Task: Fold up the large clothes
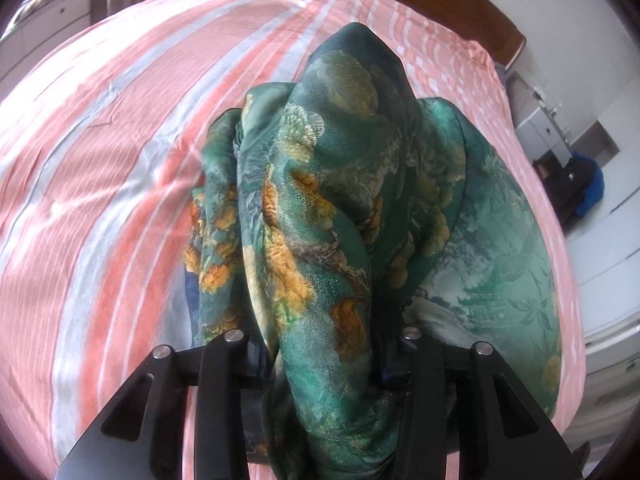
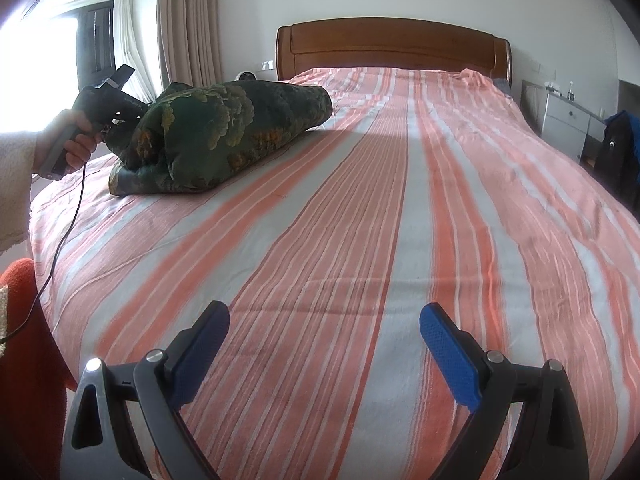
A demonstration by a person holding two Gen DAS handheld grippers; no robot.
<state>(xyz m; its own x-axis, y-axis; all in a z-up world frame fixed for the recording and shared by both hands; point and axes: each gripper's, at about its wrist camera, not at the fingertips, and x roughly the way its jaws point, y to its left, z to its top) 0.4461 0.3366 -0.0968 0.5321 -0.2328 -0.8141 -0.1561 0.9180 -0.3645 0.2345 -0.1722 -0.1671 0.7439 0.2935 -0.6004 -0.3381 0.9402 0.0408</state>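
Observation:
A green floral garment (image 1: pixel 328 216) with yellow-orange flowers is bunched between the fingers of my left gripper (image 1: pixel 326 364), which is shut on it and holds it over the bed. Its fingertips are hidden by the cloth. In the right wrist view the garment (image 2: pixel 224 132) hangs as a bundle at the bed's left side, its lower part resting on the sheet, and a hand holds the left gripper (image 2: pixel 108 108) behind it. My right gripper (image 2: pixel 324 332) is open and empty, low over the near part of the bed, far from the garment.
The bed (image 2: pixel 400 208) has a pink, white and grey striped sheet and a wooden headboard (image 2: pixel 392 46). A grey nightstand (image 2: pixel 568 120) and a dark bag (image 2: pixel 620 152) stand to the right. Curtains (image 2: pixel 188 24) and a bright window are at the left.

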